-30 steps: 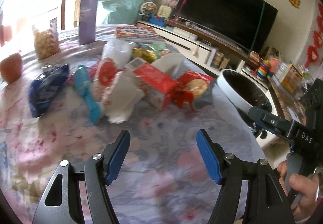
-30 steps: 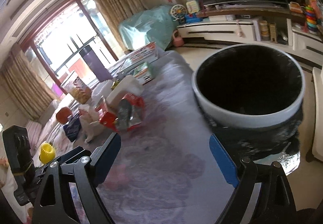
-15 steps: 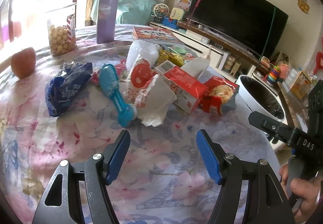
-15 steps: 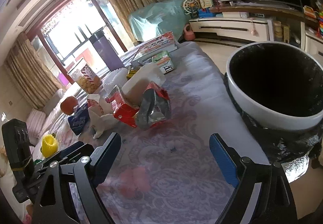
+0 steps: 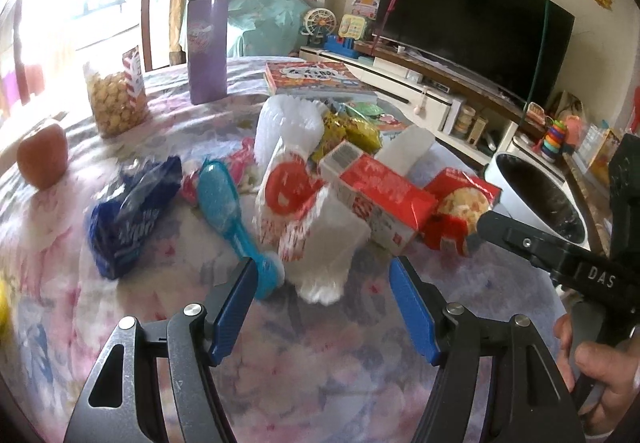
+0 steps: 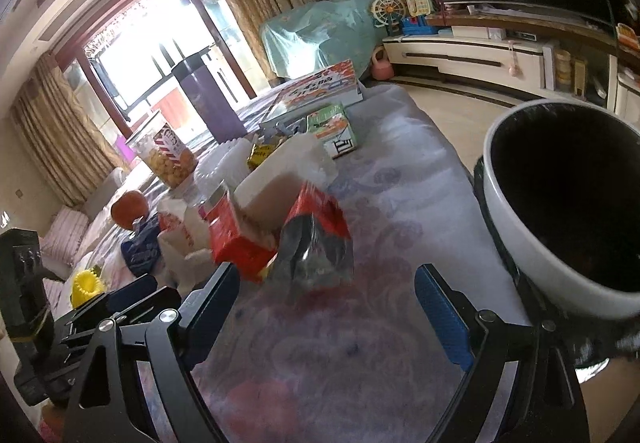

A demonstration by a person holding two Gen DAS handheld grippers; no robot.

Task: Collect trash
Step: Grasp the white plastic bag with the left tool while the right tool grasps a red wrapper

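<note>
Hovering low over the flower-patterned surface (image 5: pixel 300 355), the left gripper (image 5: pixel 322 303) has its blue-padded fingers (image 5: pixel 234 313) spread wide with nothing between them. Just ahead of the tips lies the heap of trash: a white crumpled wrapper with red print (image 5: pixel 320 239) nearest, a teal brush (image 5: pixel 232 211) touching its left side, and a blue snack bag (image 5: pixel 128 219) further left. A red carton (image 5: pixel 380 195) leans over the wrapper, and a red crisp bag (image 5: pixel 460 211) lies to its right. Behind the heap stand a purple flask (image 5: pixel 207 43), a jar of puffed snacks (image 5: pixel 116 99) and an apple (image 5: pixel 42 155). The white trash bin (image 5: pixel 536 195), lined with a black bag, sits beyond the surface's right edge. The right gripper's black body (image 5: pixel 560 259) enters from the right, with the person's right hand (image 5: pixel 604 375) on its handle.

From the right wrist view, the right gripper (image 6: pixel 324 303) is likewise open and empty above the surface (image 6: pixel 340 355). The red crisp bag (image 6: pixel 316 243), its silver inside showing, lies just ahead between the fingertips' line of sight, touching the red carton (image 6: pixel 236 243). The white wrapper (image 6: pixel 184 239) and blue bag (image 6: pixel 142 247) sit further left. The trash bin (image 6: pixel 552 267) fills the right side, close beside the right finger (image 6: pixel 440 323). The left gripper (image 6: pixel 92 315) shows at lower left.
</note>
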